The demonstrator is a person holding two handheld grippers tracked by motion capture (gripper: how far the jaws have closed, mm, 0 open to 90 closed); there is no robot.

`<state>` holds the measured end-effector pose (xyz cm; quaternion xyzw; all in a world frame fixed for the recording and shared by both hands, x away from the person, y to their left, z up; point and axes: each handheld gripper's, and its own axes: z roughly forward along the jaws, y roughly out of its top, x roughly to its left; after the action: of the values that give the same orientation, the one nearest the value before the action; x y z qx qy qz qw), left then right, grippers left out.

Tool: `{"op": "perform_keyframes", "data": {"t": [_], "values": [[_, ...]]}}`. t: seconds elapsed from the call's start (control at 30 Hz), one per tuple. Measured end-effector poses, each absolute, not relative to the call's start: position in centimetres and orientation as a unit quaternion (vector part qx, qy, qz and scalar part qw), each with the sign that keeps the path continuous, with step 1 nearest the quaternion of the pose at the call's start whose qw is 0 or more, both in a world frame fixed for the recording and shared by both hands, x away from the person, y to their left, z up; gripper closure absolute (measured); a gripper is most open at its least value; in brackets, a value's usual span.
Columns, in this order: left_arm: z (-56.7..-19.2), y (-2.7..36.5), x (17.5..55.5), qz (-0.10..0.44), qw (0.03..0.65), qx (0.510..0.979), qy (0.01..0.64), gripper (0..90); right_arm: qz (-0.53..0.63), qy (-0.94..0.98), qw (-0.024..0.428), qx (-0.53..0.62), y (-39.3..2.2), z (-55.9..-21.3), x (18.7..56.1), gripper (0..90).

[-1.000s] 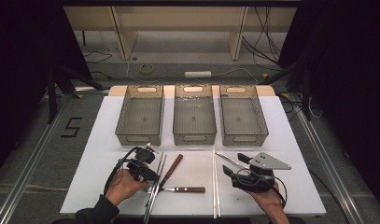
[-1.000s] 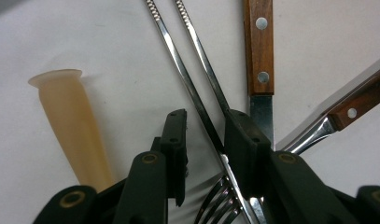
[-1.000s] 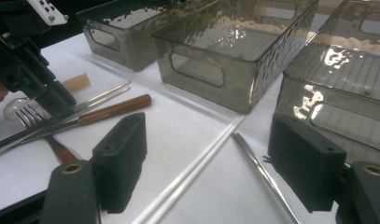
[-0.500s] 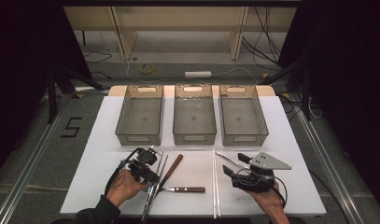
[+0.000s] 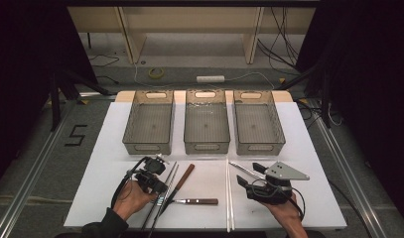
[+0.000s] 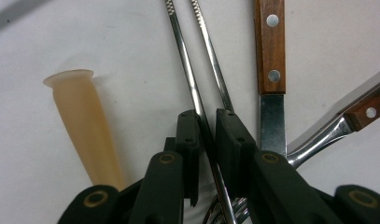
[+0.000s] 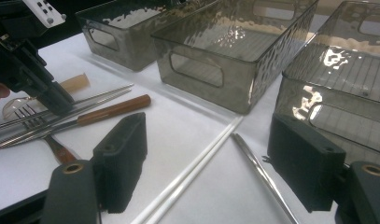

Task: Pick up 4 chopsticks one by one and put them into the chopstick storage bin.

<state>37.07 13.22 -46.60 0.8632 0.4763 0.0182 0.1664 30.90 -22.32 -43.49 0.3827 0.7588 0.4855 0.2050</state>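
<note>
On the white table [image 5: 115,148] near its front edge, my left gripper [image 6: 207,135] just closing on one tweezers [image 6: 197,70] arm, knife [image 6: 270,70] alongside, right gripper [image 7: 206,158] wide open, holding nothing.

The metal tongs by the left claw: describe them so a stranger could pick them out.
On the white table, in front of the left bin, utensils lie in a cluster. The tongs are two thin steel arms with ridged tips, one arm between the left claw; their neighbours have wooden handles.

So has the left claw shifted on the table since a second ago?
No. The left claw sits at the same spot below the left bin; its jaws have just been closing around the metal tongs.
</note>
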Motion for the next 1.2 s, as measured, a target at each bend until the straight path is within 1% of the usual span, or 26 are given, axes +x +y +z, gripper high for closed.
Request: {"op": "perform_keyframes", "data": {"t": [0.5,0.9,1.2], "values": [[-46.6,13.5,37.2,0.006,0.19,0.848,0.494,83.8,0.488,0.759,0.204,0.38,-22.3,-43.5,30.9,29.5],[-46.0,13.9,37.3,0.017,0.212,0.843,0.495,85.4,0.49,0.76,0.204,0.374,-22.3,-43.4,30.9,29.5],[-43.8,14.6,37.1,0.025,0.264,0.836,0.48,85.5,0.492,0.76,0.203,0.373,-22.2,-43.4,30.9,29.5]]}}
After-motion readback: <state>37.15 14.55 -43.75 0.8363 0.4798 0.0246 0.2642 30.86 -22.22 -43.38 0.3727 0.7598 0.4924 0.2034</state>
